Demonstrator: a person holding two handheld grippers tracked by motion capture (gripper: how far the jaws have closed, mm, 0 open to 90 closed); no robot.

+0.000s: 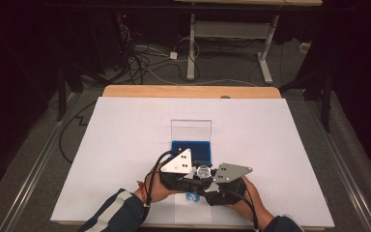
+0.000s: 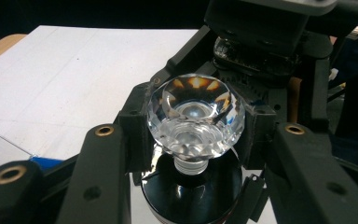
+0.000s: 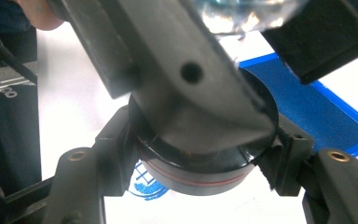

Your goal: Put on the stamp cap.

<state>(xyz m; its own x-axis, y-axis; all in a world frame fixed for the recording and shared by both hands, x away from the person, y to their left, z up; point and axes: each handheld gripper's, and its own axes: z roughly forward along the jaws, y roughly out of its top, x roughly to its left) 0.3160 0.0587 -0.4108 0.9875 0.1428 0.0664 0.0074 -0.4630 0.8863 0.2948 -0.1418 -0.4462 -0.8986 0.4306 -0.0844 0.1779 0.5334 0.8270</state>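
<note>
Careful: at lower centre your left tool (image 2: 193, 140) clamps the faceted clear crystal stopper (image 2: 196, 119) while your right tool (image 3: 200, 158) clamps the round black bottle (image 3: 200, 161) below it; tilting could jam the neck.

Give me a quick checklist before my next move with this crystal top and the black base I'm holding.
1. Left gripper grip on crystal top: ok, pads on both sides.
2. Right gripper grip on black base: ok, pads against its sides.
3. Top fully seated on base: cannot tell; its clear neck shows above the base.
4. Blue case ready: ok, clear lid stands open.
5. Room between grippers: not ok, their jaws crowd each other.
</note>
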